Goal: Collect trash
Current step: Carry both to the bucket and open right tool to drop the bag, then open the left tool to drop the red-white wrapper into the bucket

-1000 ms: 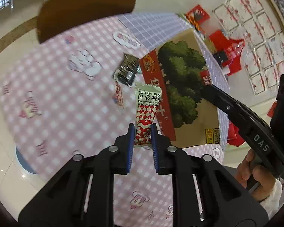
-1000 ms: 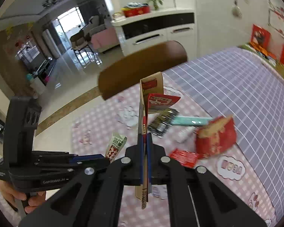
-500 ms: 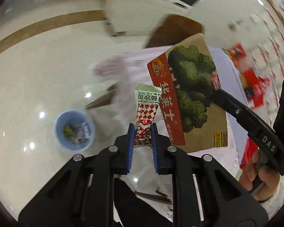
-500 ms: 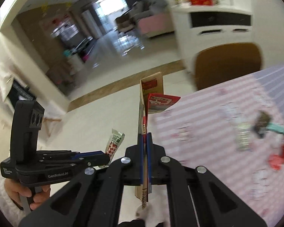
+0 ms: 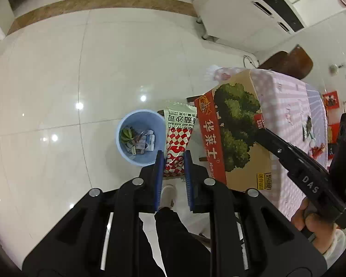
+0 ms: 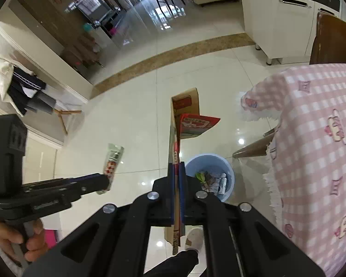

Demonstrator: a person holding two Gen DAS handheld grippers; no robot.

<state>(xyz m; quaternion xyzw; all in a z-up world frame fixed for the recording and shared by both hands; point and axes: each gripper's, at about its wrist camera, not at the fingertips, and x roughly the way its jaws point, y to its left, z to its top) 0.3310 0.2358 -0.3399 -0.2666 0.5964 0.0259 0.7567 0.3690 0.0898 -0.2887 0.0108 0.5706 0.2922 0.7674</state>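
- Blue-padded jaws of the left gripper (image 5: 172, 166) are pinched on the lower end of a tomato sauce sachet (image 5: 179, 138), red-and-white checked below and pale green on top, which stands up from the pads.
- Seen from the right wrist, that same sachet (image 6: 112, 162) pokes out of the left gripper (image 6: 105, 183) at a tilt, held out over bare floor, off to one side of the bin.
- Clamped edge-on in the right gripper (image 6: 177, 177) is a flattened cardboard box (image 6: 184, 124), upright, with a red flap folded out near its top.
- From the left wrist the box (image 5: 237, 129) shows its broad face: a green tree picture, a red band with Chinese characters (a barcode sits in the lower corner); the right gripper (image 5: 260, 133) holds it by one edge.
- Below both loads stands a light blue waste bin (image 5: 126, 124) on the glossy white tiled floor (image 5: 57, 80), already holding some wrappers and something green; the right wrist view shows the bin (image 6: 229, 173) just behind the box's edge.
- Beside it, a table under a pink checked tablecloth (image 6: 316, 138) with cartoon figures, and a brown chair (image 6: 332, 41) beyond.
- White cabinet (image 5: 242, 13) against the far wall.
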